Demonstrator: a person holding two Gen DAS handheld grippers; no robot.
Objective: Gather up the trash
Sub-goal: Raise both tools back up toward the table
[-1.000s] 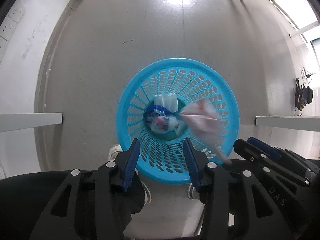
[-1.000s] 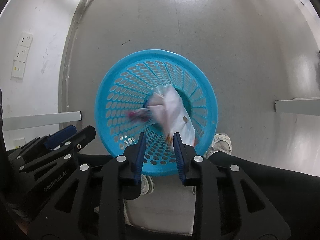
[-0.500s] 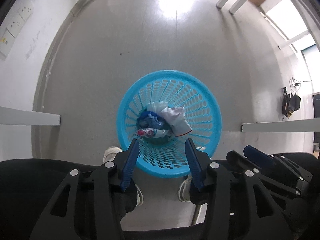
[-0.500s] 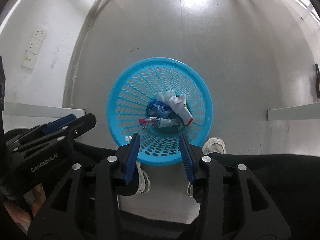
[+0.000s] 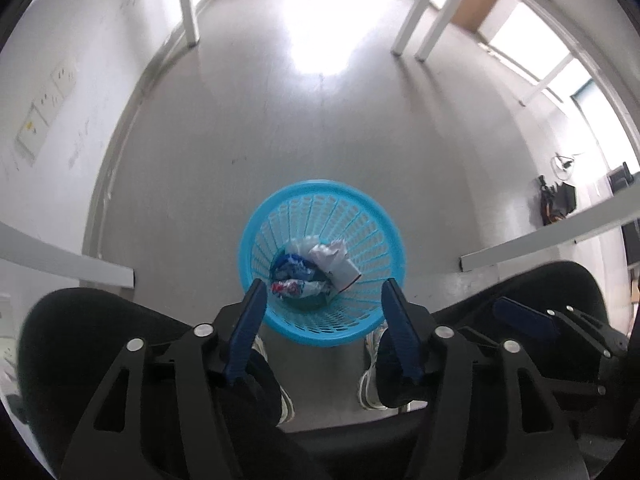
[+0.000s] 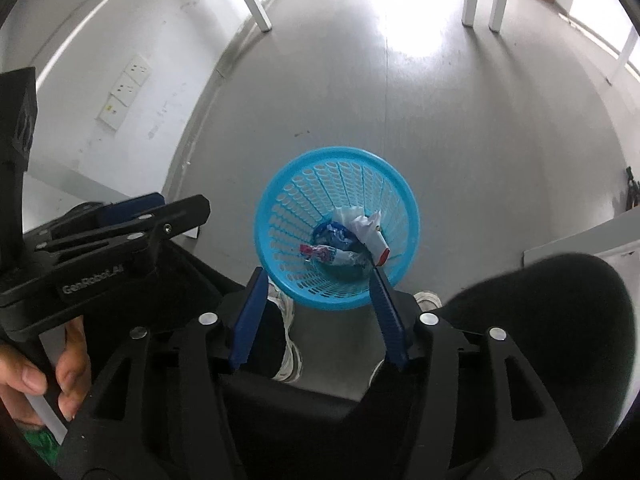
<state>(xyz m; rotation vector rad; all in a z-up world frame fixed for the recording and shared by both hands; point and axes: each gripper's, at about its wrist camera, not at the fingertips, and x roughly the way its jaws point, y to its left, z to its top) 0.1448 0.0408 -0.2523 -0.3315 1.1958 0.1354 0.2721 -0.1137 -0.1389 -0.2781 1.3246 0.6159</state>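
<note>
Above the basket, bare floor all round

My left gripper and right gripper are opening, nothing between (both empty); blue basket holds crumpled wrappers.

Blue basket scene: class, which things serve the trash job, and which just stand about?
Job:
blue basket
white crumpled paper
red-and-blue wrapper
left gripper, right gripper, both opening, empty

Bystanders:
white table legs
wall sockets

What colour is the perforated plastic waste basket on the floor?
Bright sky blue; the perforated plastic waste basket shows best in the right wrist view.
</note>
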